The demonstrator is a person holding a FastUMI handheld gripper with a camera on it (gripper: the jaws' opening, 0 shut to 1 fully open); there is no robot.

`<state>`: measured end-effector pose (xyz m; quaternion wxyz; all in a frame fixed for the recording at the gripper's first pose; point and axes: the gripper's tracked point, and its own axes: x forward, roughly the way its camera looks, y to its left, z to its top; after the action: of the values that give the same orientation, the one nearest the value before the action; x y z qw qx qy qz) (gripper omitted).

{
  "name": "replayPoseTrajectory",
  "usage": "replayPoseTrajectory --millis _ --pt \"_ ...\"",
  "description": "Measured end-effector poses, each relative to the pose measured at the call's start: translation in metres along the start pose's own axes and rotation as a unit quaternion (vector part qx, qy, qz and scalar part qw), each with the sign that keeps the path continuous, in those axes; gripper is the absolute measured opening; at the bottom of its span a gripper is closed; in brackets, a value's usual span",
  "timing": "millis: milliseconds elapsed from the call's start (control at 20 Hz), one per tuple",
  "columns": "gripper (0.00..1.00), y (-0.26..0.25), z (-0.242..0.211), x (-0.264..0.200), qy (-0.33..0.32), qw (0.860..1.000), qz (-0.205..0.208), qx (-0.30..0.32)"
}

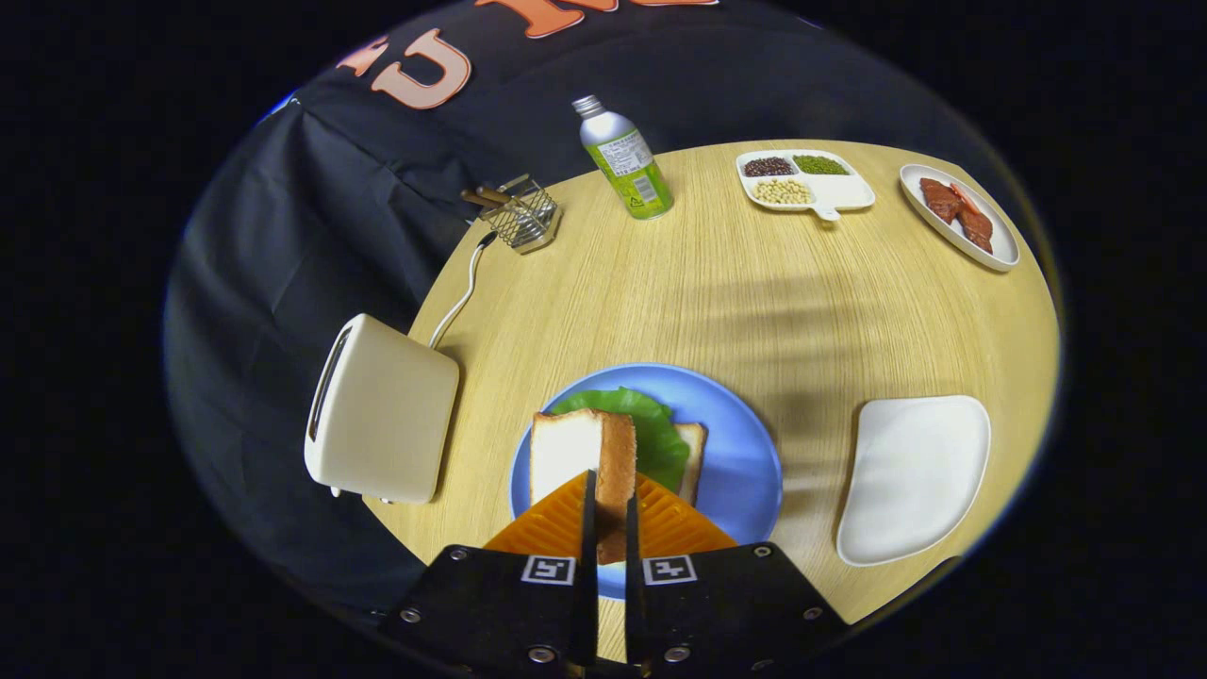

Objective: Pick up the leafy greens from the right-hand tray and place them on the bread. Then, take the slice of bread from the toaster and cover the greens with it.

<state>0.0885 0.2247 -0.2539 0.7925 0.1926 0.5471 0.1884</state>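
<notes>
Two slices of bread were in view: one slice of bread [589,462] was clamped on edge between the jaws of the gripper [608,514], both fingers pressing its faces, the gap only as wide as the slice. It stood upright, white crumb facing the toaster side, brown crust edge toward the camera. It hung over the blue plate [745,453], just ahead of the fingers.

Surroundings: a cream toaster [382,424] stood on the counter [754,302] just beside the plate, on its left, with its slot turned away toward the cloth wall; its white cord [462,292] ran back toward a wire basket [523,217] holding brown-handled utensils. A bottle [624,160] with a green label and metal cap stood farther back, well apart from the plate. Nothing lay between the held slice and the plate.

Task items: the leafy greens [651,429] lay on the plate, bright green and ruffled, on top of the lower slice [691,457], of which only a pale strip with crust showed at the right of the greens. The held slice hid part of the greens.

Containers: a white tray [915,476] to the right of the plate was bare. At the far side, a divided white dish [830,193] held dark beans, green beans and pale beans in three compartments, the fourth bare. Beside it a white oval plate [1000,250] carried reddish-brown pieces of meat [957,212].
</notes>
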Motion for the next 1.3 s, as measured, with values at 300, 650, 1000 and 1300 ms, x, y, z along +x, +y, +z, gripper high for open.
replayPoseTrajectory --millis 300,650,1000,1300 --pt "0.35 -0.028 -0.006 0.011 -0.01 0.998 -0.052 -0.017" --pt "0.54 -0.023 0.002 -0.007 -0.058 0.993 -0.077 -0.073" --pt "0.6 0.004 0.042 -0.082 -0.183 0.966 -0.107 -0.148" --pt "0.61 0.026 0.071 -0.189 -0.333 0.911 -0.145 -0.194"
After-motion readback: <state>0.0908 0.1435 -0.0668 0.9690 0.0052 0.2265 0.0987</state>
